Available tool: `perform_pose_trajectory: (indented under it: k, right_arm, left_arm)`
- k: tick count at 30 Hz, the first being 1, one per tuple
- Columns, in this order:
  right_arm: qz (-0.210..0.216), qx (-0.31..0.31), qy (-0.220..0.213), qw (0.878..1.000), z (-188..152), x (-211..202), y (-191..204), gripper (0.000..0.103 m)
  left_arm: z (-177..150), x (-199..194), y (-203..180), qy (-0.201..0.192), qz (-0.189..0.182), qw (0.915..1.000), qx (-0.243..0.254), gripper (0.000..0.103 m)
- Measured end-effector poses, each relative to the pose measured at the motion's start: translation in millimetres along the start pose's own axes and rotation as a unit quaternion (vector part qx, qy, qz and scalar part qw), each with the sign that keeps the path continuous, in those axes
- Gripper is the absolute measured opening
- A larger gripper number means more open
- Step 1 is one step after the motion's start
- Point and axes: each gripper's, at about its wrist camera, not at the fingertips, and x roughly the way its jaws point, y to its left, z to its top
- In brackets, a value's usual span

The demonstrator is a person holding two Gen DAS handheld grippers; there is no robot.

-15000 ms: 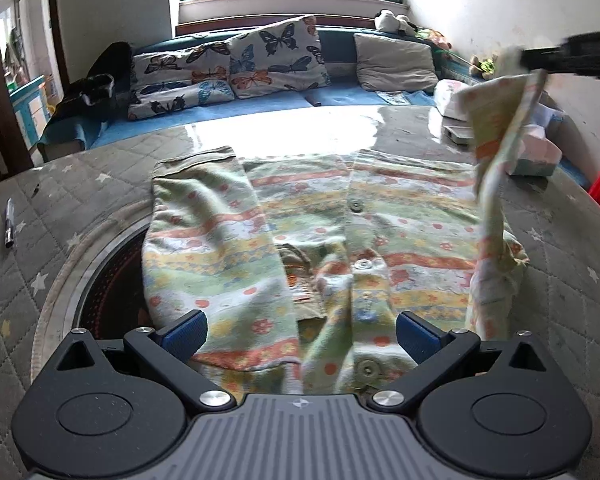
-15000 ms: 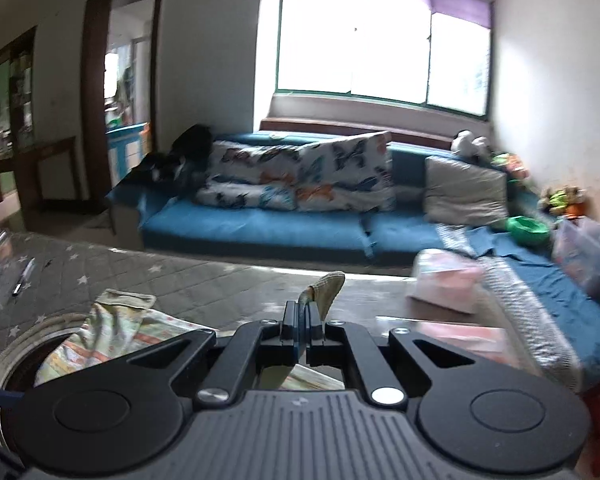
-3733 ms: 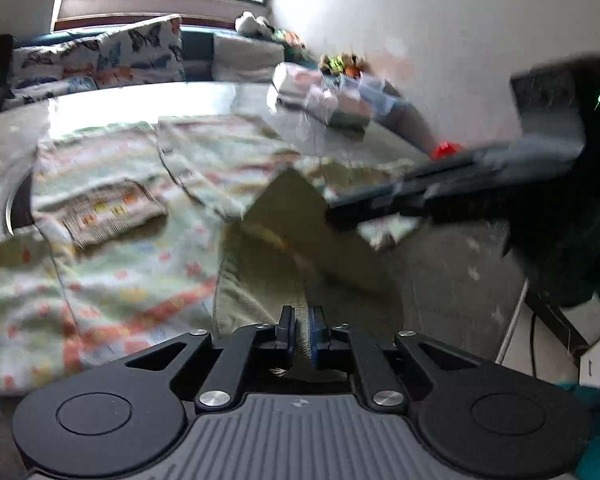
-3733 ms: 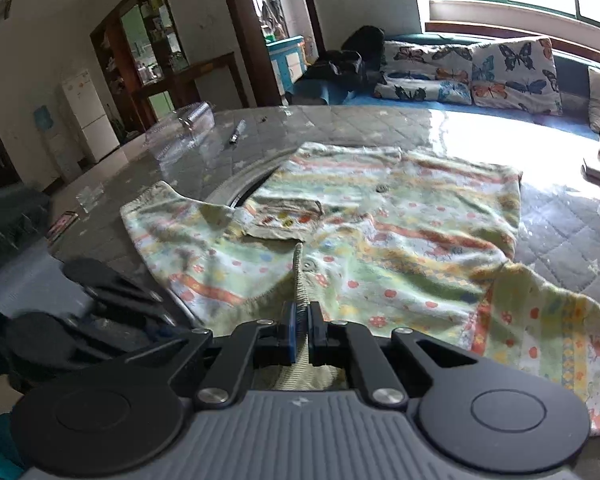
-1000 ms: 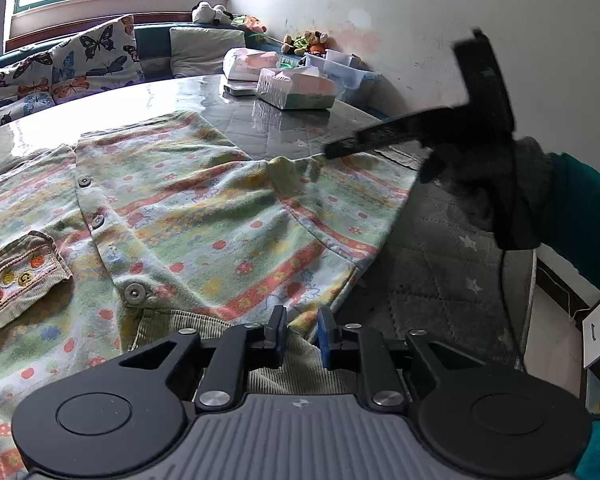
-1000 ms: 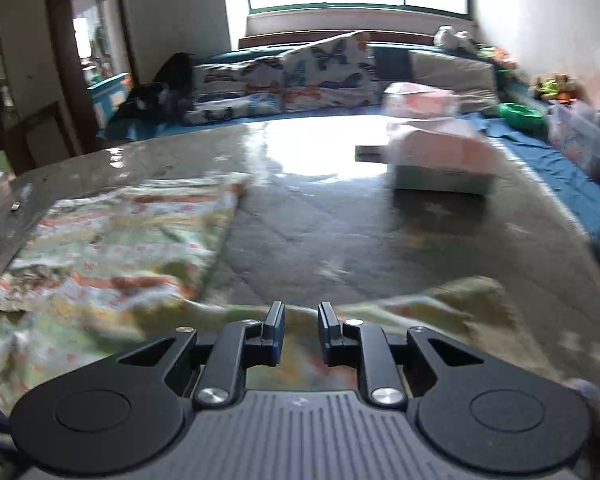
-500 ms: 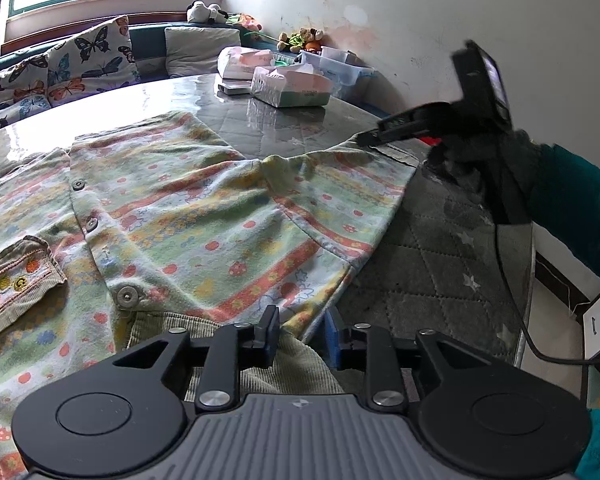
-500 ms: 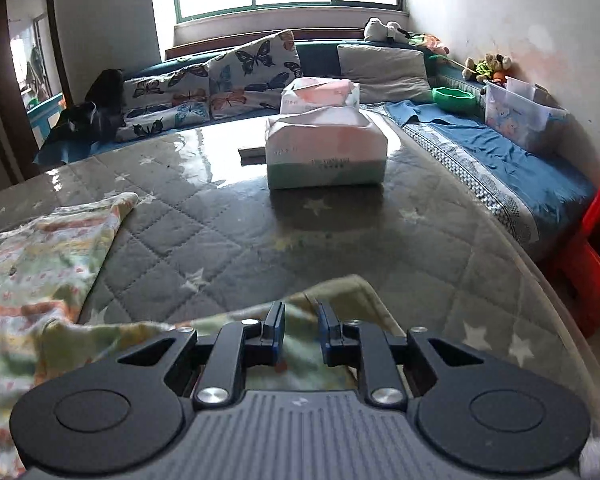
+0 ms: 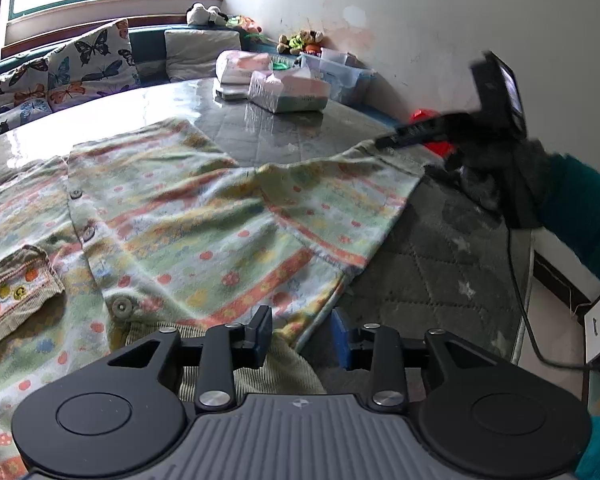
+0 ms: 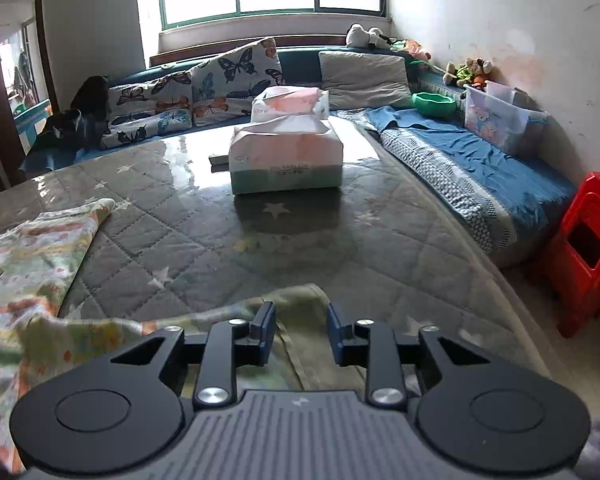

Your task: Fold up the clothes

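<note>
The shirt (image 9: 204, 216), a printed cotton-looking garment with buttons and a small patch pocket (image 9: 18, 288), lies spread over the quilted bench (image 9: 432, 280), its ribbed hem by the near edge and one sleeve reaching out toward the right.

The left gripper (image 9: 302, 334) sits at that near hem with its jaws opening; cloth lies between and under them, but the pads no longer press on it. The right gripper (image 10: 299, 330) is at the sleeve's cuff, its jaws likewise opening, the cuff edge lying loose between them on the bench.

By the look of it, the fabric is light, soft and limp (it drapes in shallow wrinkles and holds no shape of its own), so it should lift with little force but will sag and drag from any single hold. It is not fragile, and the weave seems to offer fair friction. The glossy bench cover may let it slide when pulled.

Sensible holds are likely the firmer edges: the ribbed hem, the cuff, the shoulder seam. A pinch at two spread points would probably keep a fold line straight, clear of the buttons (image 9: 120, 307).
</note>
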Motion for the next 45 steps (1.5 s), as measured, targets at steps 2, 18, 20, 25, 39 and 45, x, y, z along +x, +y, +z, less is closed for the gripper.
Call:
perform_pose_trajectory:
  k: [2, 18, 20, 25, 39, 45]
  right_arm:
    - [-0.007, -0.002, 0.003, 1.000, -7.8, -7.3, -5.3, 0.038]
    - [-0.015, 0.009, 0.008, 1.000, -32.8, -9.7, -15.1, 0.029]
    - [-0.008, 0.010, 0.005, 1.000, -30.8, -12.6, -12.4, 0.016]
    - [0.010, 0.013, -0.012, 1.000, -22.7, -23.7, -5.3, 0.008]
    - [0.036, 0.007, -0.086, 0.996, 23.3, -73.6, 9.8, 0.008]
    - [0.055, -0.009, -0.106, 0.993, 35.6, -92.1, 25.2, 0.008]
  left_arm:
    - [2.4, -2.1, -0.6, -0.007, 0.001, 1.0000, -0.001, 0.043]
    - [5.4, -4.0, 5.3, -0.010, 0.032, 0.9993, -0.016, 0.052]
    - [5.4, -4.0, 5.8, -0.009, 0.035, 0.9992, -0.018, 0.054]
    - [6.2, -2.8, 7.7, -0.009, 0.045, 0.9986, -0.024, 0.056]
    - [22.0, 30.6, -5.3, 0.003, 0.049, 0.9988, -0.009, 0.057]
    - [20.6, 41.7, -15.3, 0.005, 0.051, 0.9986, 0.012, 0.057]
